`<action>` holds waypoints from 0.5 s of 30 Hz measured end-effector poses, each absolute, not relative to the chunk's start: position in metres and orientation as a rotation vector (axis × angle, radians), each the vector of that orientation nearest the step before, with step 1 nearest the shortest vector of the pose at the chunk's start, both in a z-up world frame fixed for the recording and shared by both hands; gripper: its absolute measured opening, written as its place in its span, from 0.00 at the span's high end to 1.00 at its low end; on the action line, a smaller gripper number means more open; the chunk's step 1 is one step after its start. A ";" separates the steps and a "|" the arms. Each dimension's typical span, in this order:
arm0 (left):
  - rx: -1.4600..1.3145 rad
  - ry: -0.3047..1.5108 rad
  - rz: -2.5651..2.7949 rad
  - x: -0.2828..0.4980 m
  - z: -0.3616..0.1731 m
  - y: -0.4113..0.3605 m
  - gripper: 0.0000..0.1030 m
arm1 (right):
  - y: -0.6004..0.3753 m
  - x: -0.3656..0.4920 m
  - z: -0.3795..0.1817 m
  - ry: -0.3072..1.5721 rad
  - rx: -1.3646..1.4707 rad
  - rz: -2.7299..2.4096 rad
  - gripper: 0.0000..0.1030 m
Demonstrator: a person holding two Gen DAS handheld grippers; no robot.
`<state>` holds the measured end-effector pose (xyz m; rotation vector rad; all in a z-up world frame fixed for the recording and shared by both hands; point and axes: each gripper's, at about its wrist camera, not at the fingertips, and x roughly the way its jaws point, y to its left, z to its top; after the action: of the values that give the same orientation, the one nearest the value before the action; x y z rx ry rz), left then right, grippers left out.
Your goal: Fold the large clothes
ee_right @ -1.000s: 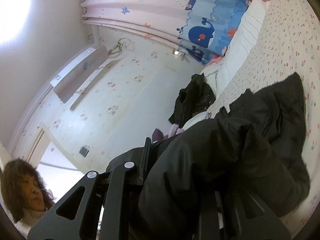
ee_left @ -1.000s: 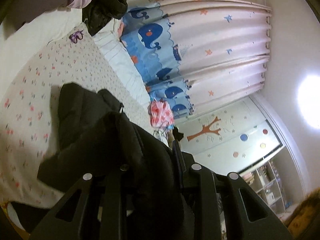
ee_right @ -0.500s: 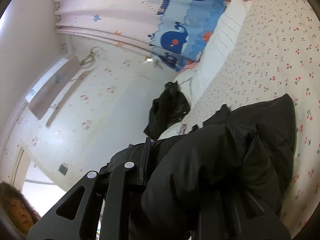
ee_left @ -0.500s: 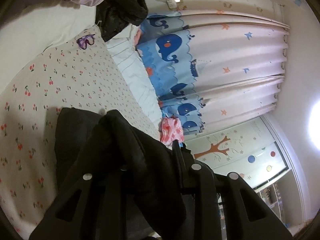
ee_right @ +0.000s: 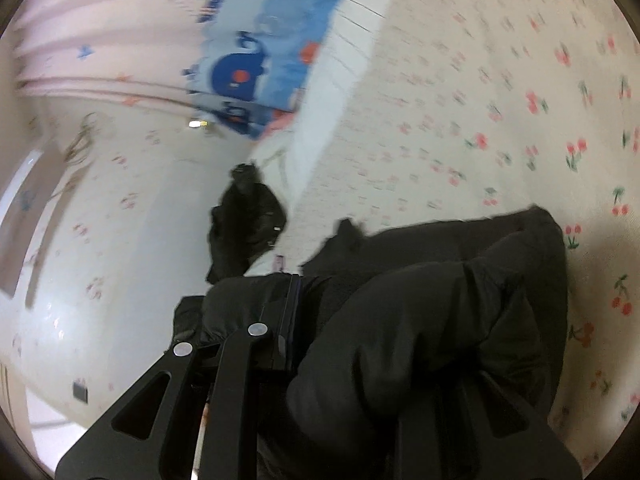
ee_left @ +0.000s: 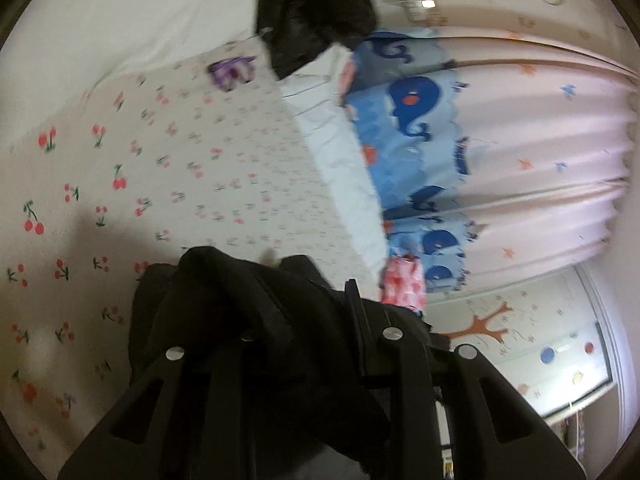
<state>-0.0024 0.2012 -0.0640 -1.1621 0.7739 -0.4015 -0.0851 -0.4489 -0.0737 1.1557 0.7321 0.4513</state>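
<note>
- Left gripper (ee_left: 296,320): jaws clamped on a bunched fold of the black padded jacket (ee_left: 248,312), which drapes over its fingers.
- Right gripper (ee_right: 340,320): jaws likewise clamped on the same black padded jacket (ee_right: 432,320); fabric covers the right finger entirely.
- The jacket hangs from both grippers, its lower part over the near end of the bed's cherry-print white sheet (ee_left: 168,168).
- Farther along the bed: a small purple item (ee_left: 232,72), then a second dark garment (ee_left: 312,8) at the far end.
- Beyond the bed's side: a pink curtain with blue whale border (ee_left: 500,152).
</note>
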 end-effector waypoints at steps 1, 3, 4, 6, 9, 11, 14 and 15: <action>-1.157 0.790 -0.379 0.002 -0.072 0.199 0.76 | -0.448 -0.080 -0.080 0.744 1.163 0.445 0.81; -1.138 0.813 -0.341 0.008 -0.078 0.194 0.76 | -0.444 -0.069 -0.088 0.775 1.175 0.431 0.78; -1.113 0.833 -0.311 0.013 -0.080 0.191 0.76 | -0.443 -0.063 -0.090 0.796 1.184 0.424 0.74; -1.084 0.878 -0.278 0.021 -0.080 0.186 0.72 | -0.442 -0.057 -0.091 0.832 1.216 0.408 0.64; -1.094 0.901 -0.287 0.023 -0.066 0.185 0.42 | -0.445 -0.060 -0.079 0.800 1.293 0.420 0.28; -1.154 0.861 -0.311 0.015 -0.048 0.192 0.15 | -0.447 -0.071 -0.063 0.757 1.294 0.415 0.10; -1.174 0.758 -0.299 -0.003 -0.012 0.202 0.07 | -0.445 -0.089 -0.033 0.713 1.182 0.375 0.07; -1.129 0.729 -0.295 -0.007 0.001 0.201 0.07 | -0.442 -0.097 -0.020 0.696 1.114 0.358 0.07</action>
<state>-0.0069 0.2012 0.0011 -1.1289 0.7291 -0.2950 -0.0969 -0.4420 -0.0204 1.1137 0.6965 0.3580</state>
